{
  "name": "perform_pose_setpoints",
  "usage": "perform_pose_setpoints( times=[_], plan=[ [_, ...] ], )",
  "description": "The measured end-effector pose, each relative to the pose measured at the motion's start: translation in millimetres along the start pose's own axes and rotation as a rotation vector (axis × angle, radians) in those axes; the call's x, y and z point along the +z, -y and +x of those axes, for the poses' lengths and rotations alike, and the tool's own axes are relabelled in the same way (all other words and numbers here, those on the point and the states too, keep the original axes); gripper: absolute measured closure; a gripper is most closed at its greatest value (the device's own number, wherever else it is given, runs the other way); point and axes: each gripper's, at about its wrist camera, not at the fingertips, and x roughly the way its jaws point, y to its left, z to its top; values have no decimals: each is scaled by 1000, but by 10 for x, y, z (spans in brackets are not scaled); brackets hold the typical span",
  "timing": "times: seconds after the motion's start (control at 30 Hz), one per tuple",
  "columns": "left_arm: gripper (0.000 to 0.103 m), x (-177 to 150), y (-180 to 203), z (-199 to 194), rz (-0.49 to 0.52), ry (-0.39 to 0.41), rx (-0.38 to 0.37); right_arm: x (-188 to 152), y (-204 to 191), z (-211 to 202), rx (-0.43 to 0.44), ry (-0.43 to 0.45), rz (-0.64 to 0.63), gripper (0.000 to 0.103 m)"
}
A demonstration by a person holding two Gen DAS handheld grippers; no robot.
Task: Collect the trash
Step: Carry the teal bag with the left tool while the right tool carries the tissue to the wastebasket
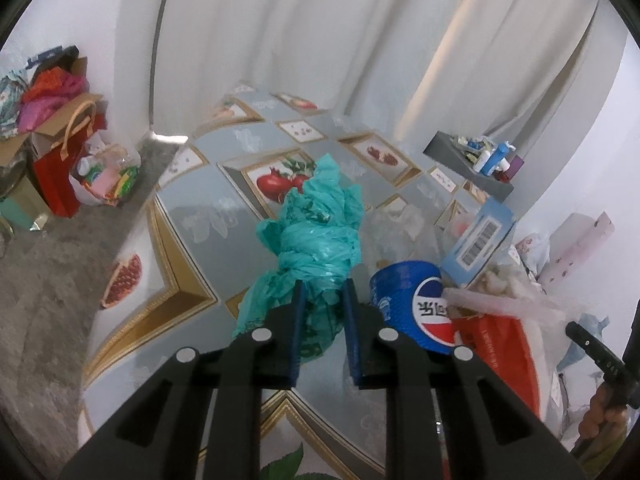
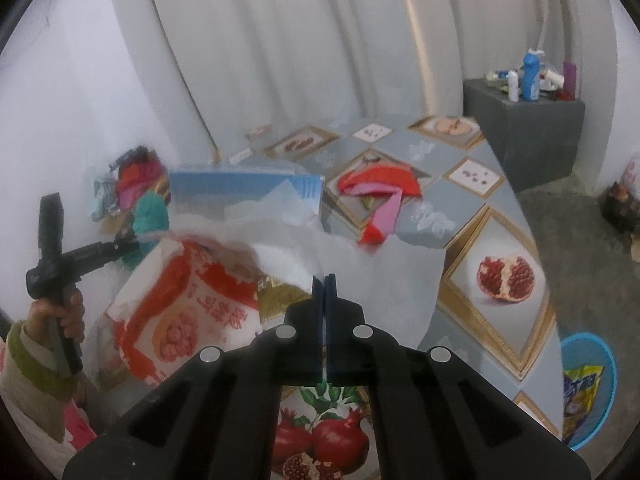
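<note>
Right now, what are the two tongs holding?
Left tongs pinch the knotted green plastic bag at its lower end. Right tongs pinch the white plastic bag's edge.

This is a room in a home: white curtains [image 1: 320, 32] hang behind a table with a fruit-picture cloth [image 1: 192, 240], bags of clothes and snacks [image 1: 68, 152] sit on the grey floor, and bottles [image 2: 530, 74] stand on a small grey stand [image 2: 528, 136].

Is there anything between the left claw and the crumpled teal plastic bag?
No, nothing visible. The left claw already grips the teal plastic bag between its pads, beside the blue cup.
</note>
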Motion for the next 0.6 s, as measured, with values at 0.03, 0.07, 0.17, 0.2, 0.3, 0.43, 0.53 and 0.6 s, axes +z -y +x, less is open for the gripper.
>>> perform_pose_setpoints(
  times=[0.03, 0.07, 0.17, 0.2, 0.3, 0.43, 0.53, 0.6],
  plan=[
    [86, 9, 8, -43, 2, 9, -1, 17, 4, -37, -2, 13, 2, 103],
    [86, 18, 15, -83, 4, 17, -1, 38, 12, -74, -4, 25, 4, 103],
    [86, 64, 59, -260, 14, 57, -4, 116, 36, -210, -8, 70, 13, 103],
    [86, 79, 77, -317, 17, 70, -5, 147, 47, -272, -10, 89, 15, 103],
    [86, 108, 151, -484, 32, 107, -9, 215, 77, -428, -14, 137, 20, 103],
    [86, 148, 343, -783, 79, 171, -24, 284, 123, -652, -23, 207, 26, 103],
    [86, 175, 548, -1001, 125, 215, -54, 300, 178, -845, -36, 261, 37, 103],
    [86, 185, 694, -1115, 155, 232, -86, 294, 230, -964, -45, 294, 49, 103]
  ],
)
